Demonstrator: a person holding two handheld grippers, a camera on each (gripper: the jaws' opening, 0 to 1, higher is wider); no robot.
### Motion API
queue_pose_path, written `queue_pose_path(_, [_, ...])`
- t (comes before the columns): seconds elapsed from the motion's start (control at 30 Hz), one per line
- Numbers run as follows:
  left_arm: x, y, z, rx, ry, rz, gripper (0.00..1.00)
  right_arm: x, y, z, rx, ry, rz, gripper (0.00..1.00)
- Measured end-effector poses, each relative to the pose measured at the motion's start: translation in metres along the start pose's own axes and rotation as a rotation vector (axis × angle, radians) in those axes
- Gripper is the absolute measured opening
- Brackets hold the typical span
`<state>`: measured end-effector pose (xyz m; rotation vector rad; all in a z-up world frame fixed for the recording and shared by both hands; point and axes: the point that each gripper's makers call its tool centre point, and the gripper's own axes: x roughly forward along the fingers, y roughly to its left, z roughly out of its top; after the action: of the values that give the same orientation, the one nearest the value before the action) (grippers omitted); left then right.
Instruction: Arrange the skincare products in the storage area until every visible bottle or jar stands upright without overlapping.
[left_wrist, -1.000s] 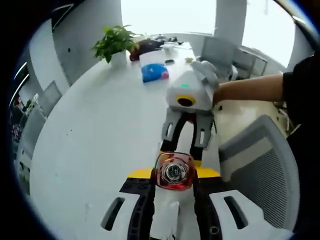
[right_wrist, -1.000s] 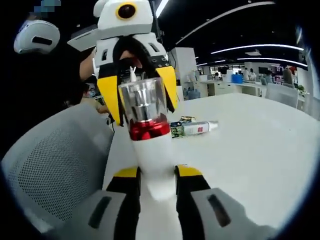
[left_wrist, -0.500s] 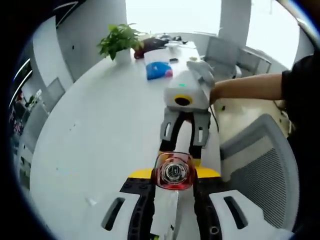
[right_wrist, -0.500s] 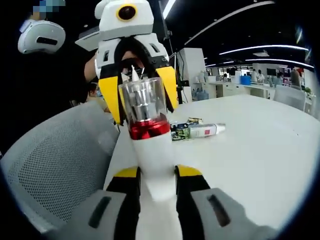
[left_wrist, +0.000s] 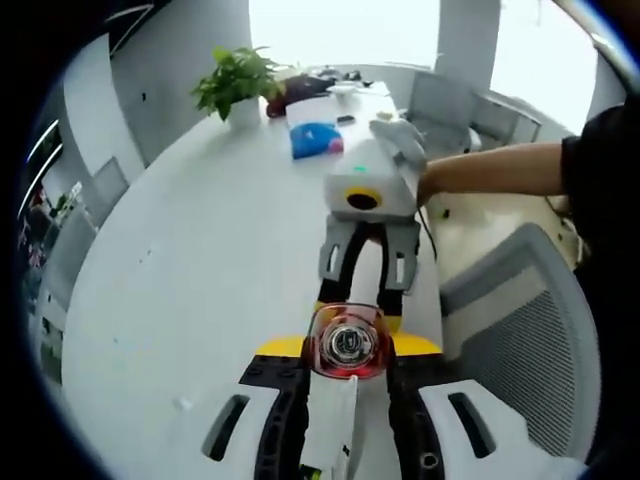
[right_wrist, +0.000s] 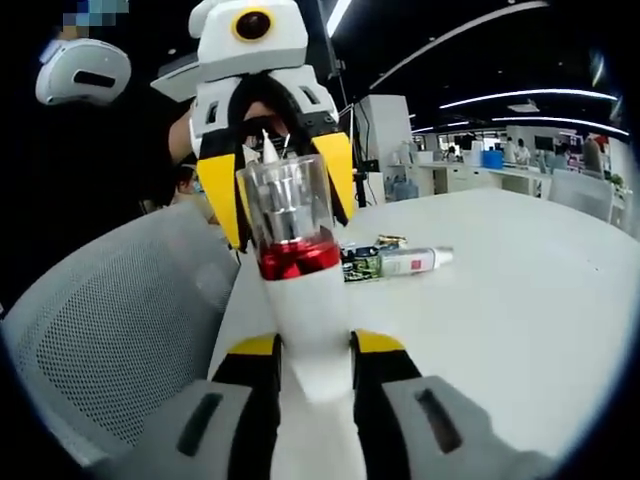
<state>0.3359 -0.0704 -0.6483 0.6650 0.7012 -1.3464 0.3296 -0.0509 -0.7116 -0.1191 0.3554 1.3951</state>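
The white table (right_wrist: 520, 300) spreads ahead of both grippers, and a grey mesh chair (right_wrist: 110, 320) stands to the left of the right gripper (right_wrist: 312, 365). In the right gripper view, this gripper pinches the white body of a bottle (right_wrist: 305, 300) between its yellow-tipped jaws. The bottle has a red ring and a clear cap (right_wrist: 285, 205). The left gripper (right_wrist: 270, 180) meets it from the other end, its jaws closed around the cap. A small tube (right_wrist: 395, 262) lies flat on the table just beyond the bottle, on its right. In the left gripper view, a potted plant (left_wrist: 235, 85) stands far ahead on the left.
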Motion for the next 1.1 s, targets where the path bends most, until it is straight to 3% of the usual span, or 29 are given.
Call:
queue_pose_path(0.13, [-0.001, -0.001, 0.004, 0.002, -0.016, 0.008, 0.36, -0.004, 0.001, 0.007, 0.02, -0.031, 0.002, 0.3])
queue_pose_path(0.27, [-0.004, 0.0, 0.001, 0.012, -0.006, 0.017, 0.41, -0.006, 0.003, -0.004, 0.021, 0.033, -0.015, 0.37])
queue_pose_path(0.6, [-0.021, -0.007, -0.003, -0.025, -0.05, 0.044, 0.46, -0.015, 0.004, 0.002, 0.049, 0.041, -0.093, 0.54])
queue_pose_path(0.73, [-0.032, 0.001, -0.012, -0.029, -0.056, 0.078, 0.46, -0.019, 0.006, 0.005, 0.075, 0.066, -0.127, 0.55])
queue_pose_path(1.1, [-0.064, 0.018, -0.029, -0.124, -0.129, 0.147, 0.55, -0.027, 0.005, 0.02, 0.129, 0.125, -0.232, 0.84])
